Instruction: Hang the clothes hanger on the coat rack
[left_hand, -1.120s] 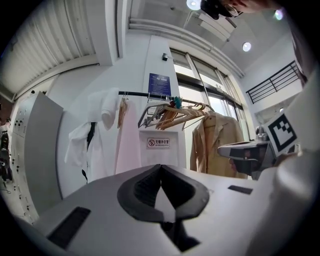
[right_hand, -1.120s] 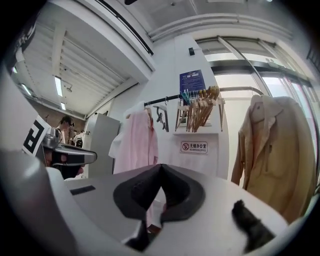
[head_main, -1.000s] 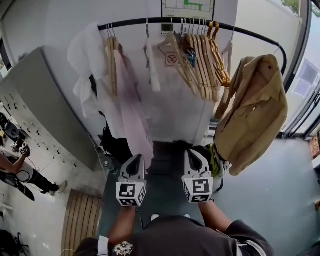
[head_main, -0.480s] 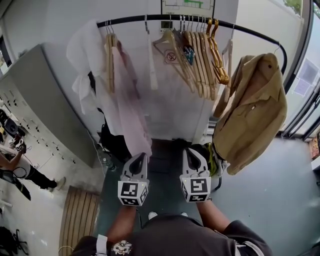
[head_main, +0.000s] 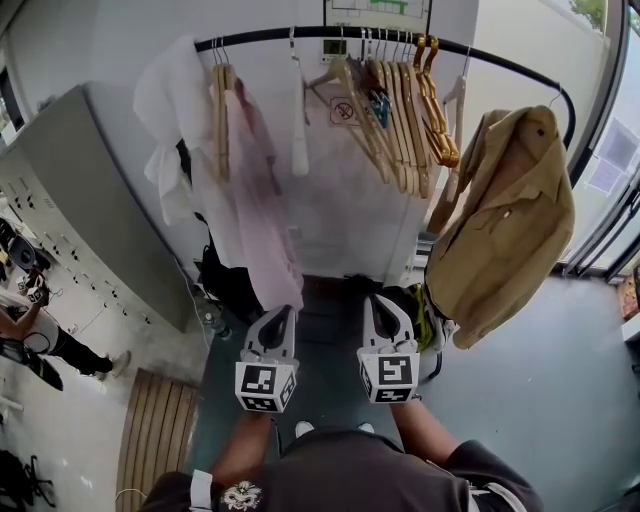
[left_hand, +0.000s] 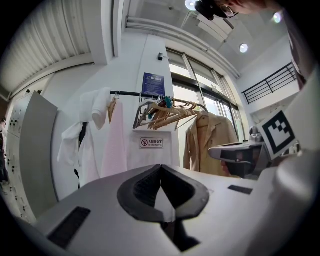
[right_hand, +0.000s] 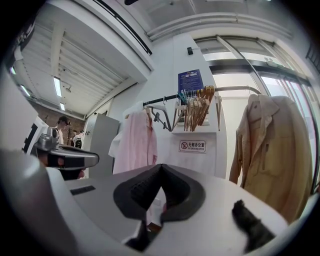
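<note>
Pale wooden clothes hangers (head_main: 400, 140) hang bunched together on the black curved rail of the coat rack (head_main: 260, 38), hooks over the bar. They sit between a pink shirt (head_main: 258, 200) and a tan jacket (head_main: 510, 220) (each on a hanger of its own). Below the rail, the left hand-held gripper (head_main: 279, 314) and the right hand-held gripper (head_main: 384, 302) sit side by side. Both have jaws pressed together with nothing between them, well apart from the hangers.
</note>
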